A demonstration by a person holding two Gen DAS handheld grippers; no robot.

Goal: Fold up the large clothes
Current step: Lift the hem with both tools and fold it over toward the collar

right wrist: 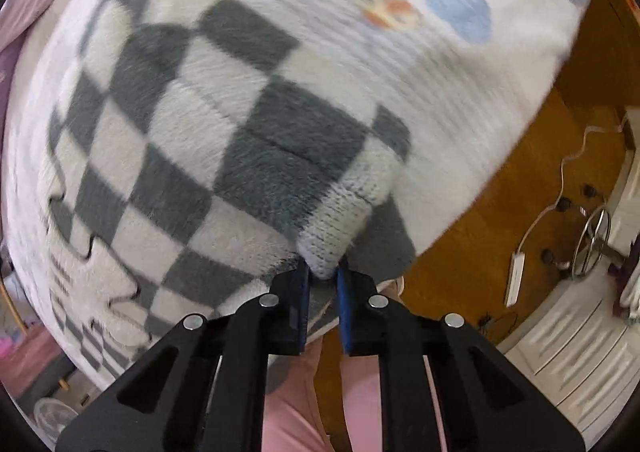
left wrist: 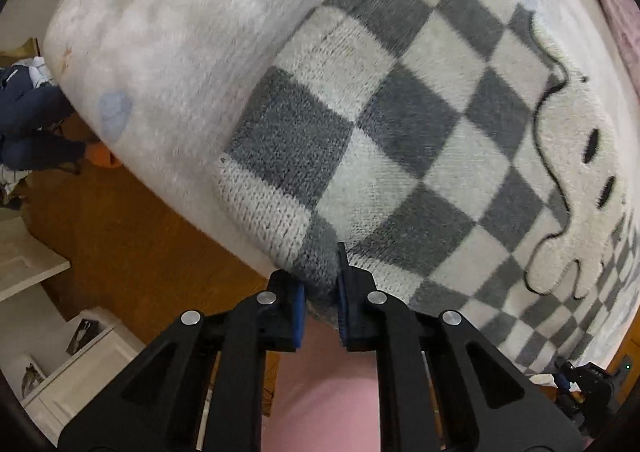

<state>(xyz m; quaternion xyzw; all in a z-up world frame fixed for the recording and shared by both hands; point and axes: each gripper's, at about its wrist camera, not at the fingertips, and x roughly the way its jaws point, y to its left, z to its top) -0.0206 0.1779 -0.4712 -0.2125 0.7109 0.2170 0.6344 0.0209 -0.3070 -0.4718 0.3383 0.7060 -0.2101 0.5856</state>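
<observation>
No writing or label can be read anywhere. Nearest in the left wrist view, the left gripper has black plastic fingers with blue pads clamped on a bunched grey corner of the sweater, with pink trousers below. In the right wrist view the right gripper has its blue pads pinched on a pale, ribbed knit corner of the same sweater, over the same pink trousers. The sweater is fluffy knit, a grey-and-white checkerboard with a cream cartoon shape outlined in black; it lies spread on a bed with a soft white blanket printed with faint blue and orange patches. Beyond the bed's rounded edge is an orange-brown wooden floor, with a heap of dark blue clothes to the left and, in the right view, white panelled furniture and a white power strip on a cord.
</observation>
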